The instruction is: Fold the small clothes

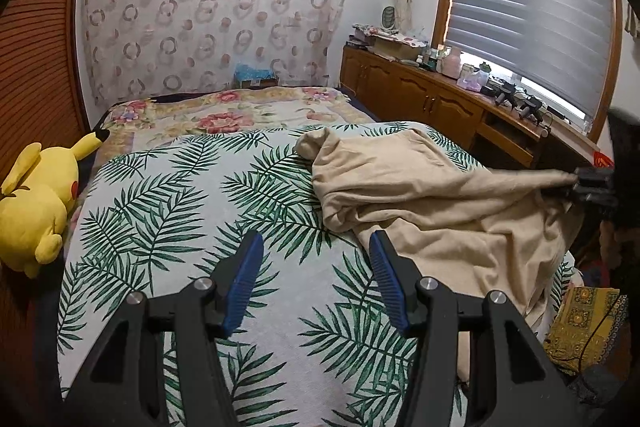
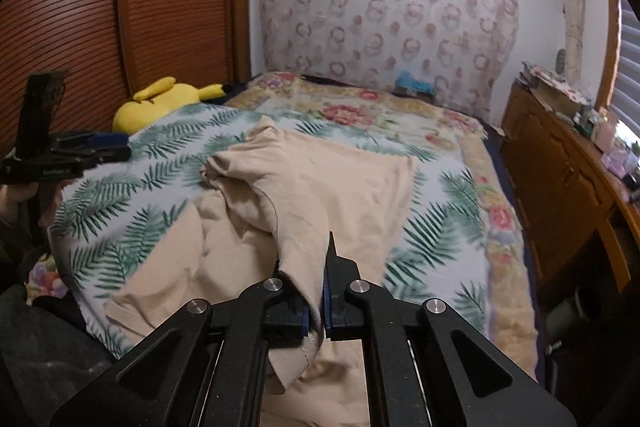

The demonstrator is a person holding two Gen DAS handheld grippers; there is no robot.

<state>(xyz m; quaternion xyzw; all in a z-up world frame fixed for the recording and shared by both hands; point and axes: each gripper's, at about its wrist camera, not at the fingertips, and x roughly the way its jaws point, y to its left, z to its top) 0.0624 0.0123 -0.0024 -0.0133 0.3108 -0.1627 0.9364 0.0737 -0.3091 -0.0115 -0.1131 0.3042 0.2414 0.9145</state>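
The beige garment (image 2: 304, 187), crumpled on the leaf-print bedspread (image 1: 192, 187), is pinched at one edge by the right claw (image 2: 316, 311), while the left claw (image 1: 316, 267) is held half-open and empty; spreading flat is judged next.

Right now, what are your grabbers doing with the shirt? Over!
Right gripper shut on beige shirt, lifting an edge. Left gripper open, empty, over leaf-print sheet. Nothing in the way.

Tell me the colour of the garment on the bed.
Beige garment; clearest in right wrist view.
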